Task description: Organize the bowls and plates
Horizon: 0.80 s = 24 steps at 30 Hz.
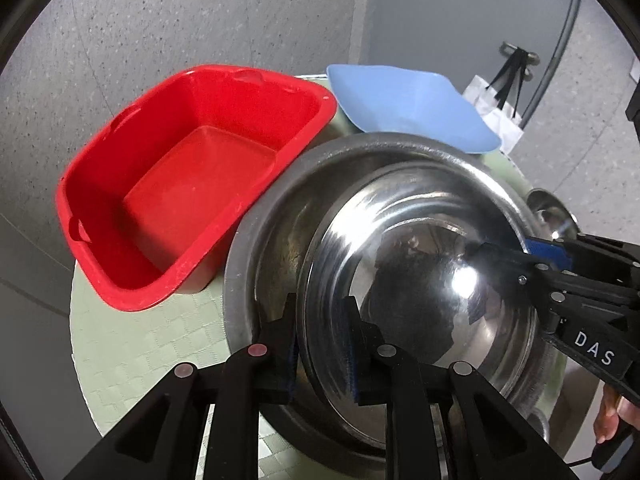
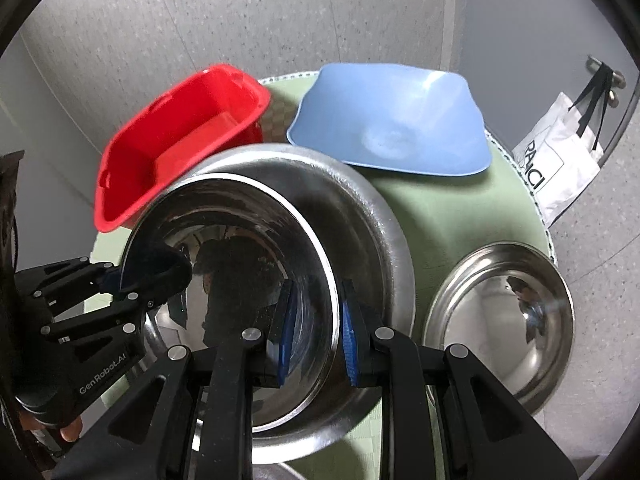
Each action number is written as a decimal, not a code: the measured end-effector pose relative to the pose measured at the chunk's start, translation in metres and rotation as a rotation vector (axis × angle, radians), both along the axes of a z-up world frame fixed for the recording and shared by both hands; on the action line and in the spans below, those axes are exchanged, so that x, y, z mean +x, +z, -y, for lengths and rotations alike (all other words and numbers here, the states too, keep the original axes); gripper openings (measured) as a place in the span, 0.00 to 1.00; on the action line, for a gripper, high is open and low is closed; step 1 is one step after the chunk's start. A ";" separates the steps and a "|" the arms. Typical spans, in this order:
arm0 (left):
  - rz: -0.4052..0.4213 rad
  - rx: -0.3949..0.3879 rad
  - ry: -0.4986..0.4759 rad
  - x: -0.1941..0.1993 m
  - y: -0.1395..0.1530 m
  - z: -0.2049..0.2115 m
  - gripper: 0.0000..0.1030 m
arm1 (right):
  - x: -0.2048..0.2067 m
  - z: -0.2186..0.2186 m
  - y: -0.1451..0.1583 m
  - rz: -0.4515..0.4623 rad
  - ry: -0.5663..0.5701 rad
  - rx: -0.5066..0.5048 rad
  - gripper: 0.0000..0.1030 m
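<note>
A shiny steel bowl (image 1: pixel 420 264) sits inside a larger, duller steel bowl (image 1: pixel 276 216) on the round green table. My left gripper (image 1: pixel 322 344) straddles the inner bowl's near rim, with a slim gap on each side of the rim. My right gripper (image 2: pixel 316 328) straddles the same bowl's (image 2: pixel 240 264) opposite rim and stands a little apart from it too. The larger bowl (image 2: pixel 368 216) shows around it. Each gripper is seen in the other's view: the right one (image 1: pixel 532 256), the left one (image 2: pixel 132 280).
A red plastic tub (image 1: pixel 180 188) stands at the back left and a blue square bowl (image 1: pixel 408 104) behind the steel bowls. A smaller steel bowl (image 2: pixel 504 316) sits at the table's right edge. A white paper bag (image 2: pixel 560 164) hangs beyond the table.
</note>
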<state>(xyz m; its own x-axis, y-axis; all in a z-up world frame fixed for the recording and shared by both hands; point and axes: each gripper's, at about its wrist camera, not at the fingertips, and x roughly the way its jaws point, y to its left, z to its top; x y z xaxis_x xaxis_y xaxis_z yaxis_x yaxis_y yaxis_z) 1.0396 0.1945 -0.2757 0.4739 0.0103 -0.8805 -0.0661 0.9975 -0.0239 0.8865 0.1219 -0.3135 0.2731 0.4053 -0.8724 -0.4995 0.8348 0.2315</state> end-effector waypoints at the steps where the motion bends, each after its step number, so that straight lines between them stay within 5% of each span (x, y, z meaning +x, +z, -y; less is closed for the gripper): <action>1: 0.011 0.016 -0.001 0.001 0.001 0.002 0.16 | 0.001 -0.001 -0.003 0.000 0.003 -0.005 0.20; 10: 0.029 -0.006 -0.021 -0.002 -0.003 0.015 0.43 | 0.002 -0.006 -0.006 0.024 0.014 -0.010 0.29; 12: 0.040 -0.016 -0.020 -0.002 -0.002 0.014 0.45 | 0.001 -0.008 -0.004 0.030 0.020 -0.005 0.36; 20: 0.071 -0.015 0.004 -0.016 0.005 0.008 0.55 | -0.001 -0.004 0.002 0.034 0.024 0.017 0.40; 24: 0.090 -0.039 0.007 -0.029 0.014 0.004 0.56 | -0.002 0.002 0.013 0.060 0.018 0.042 0.56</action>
